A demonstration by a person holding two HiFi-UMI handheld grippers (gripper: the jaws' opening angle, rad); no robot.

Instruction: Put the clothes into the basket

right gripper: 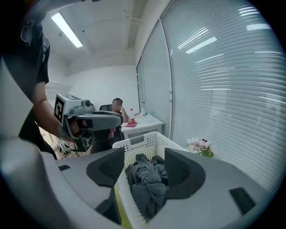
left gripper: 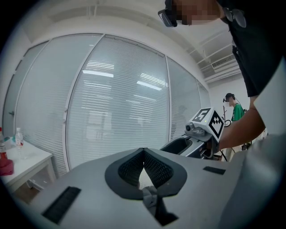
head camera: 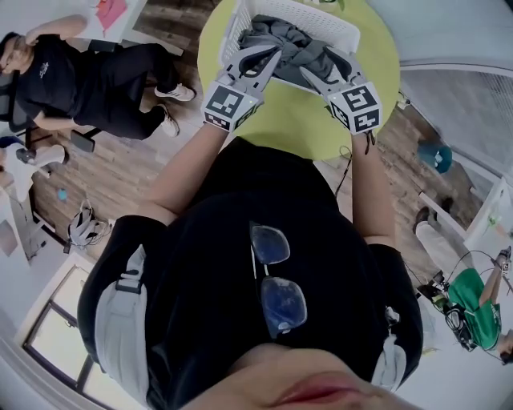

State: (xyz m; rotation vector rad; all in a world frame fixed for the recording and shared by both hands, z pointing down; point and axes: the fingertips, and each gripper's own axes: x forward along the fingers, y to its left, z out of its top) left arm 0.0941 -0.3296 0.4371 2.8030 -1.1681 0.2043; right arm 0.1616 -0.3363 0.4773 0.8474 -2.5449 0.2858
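Note:
A white plastic basket (head camera: 337, 24) stands on the round green table (head camera: 280, 124), with grey clothes (head camera: 292, 44) heaped inside. My left gripper (head camera: 268, 58) hovers at the basket's near left rim with its jaws tip to tip; in the left gripper view the left gripper (left gripper: 143, 152) faces window blinds with no garment in it. My right gripper (head camera: 327, 68) is at the near right rim. In the right gripper view the right gripper (right gripper: 144, 167) has its jaws apart, and the basket (right gripper: 138, 145) and clothes (right gripper: 147, 179) show between them, untouched.
A person in black (head camera: 104, 80) sits to the left of the table, and a person in green (head camera: 473, 300) is at the lower right. Flowers (right gripper: 199, 145) lie beside the basket. A white desk (right gripper: 143, 121) stands by the glass wall with blinds (left gripper: 120, 98).

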